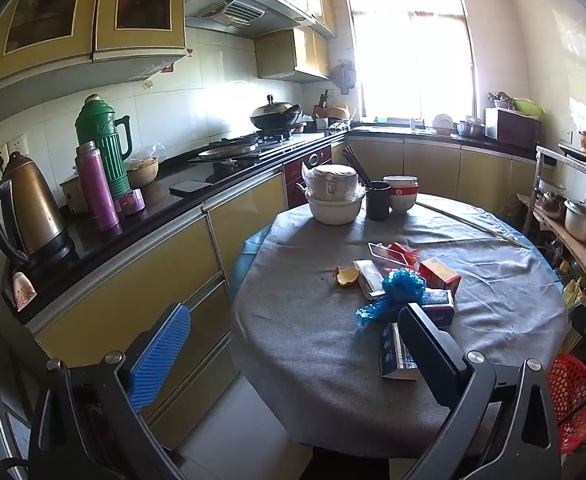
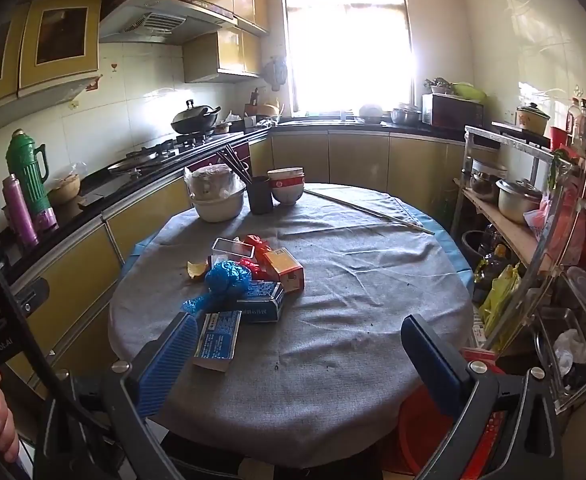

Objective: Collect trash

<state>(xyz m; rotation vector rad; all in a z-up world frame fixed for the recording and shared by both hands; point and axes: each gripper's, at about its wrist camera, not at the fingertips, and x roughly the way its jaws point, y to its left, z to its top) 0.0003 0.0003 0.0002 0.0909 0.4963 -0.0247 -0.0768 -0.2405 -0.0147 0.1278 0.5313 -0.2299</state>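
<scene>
A heap of trash lies on the round table's grey cloth [image 1: 313,344]: an orange peel [image 1: 347,276], a crumpled blue plastic bag [image 1: 399,290], an orange box [image 1: 439,274], a red wrapper [image 1: 403,252] and blue-and-white cartons [image 1: 439,308]. My left gripper [image 1: 293,340] hangs open over the table's near edge, short of the heap and touching nothing. The right wrist view shows the same peel [image 2: 197,270], bag [image 2: 227,280], orange box [image 2: 287,266] and a blue carton [image 2: 217,340] beside the left fingertip of my open right gripper [image 2: 301,356]. A red basket [image 1: 569,400] stands below the table's right side.
Stacked bowls [image 2: 287,190], a dark cup with chopsticks [image 2: 260,196] and a covered pot [image 2: 217,196] stand at the table's far side. A counter with a kettle [image 1: 25,216] and flasks [image 1: 97,188] runs along the left. A crowded shelf rack [image 2: 533,208] stands to the right.
</scene>
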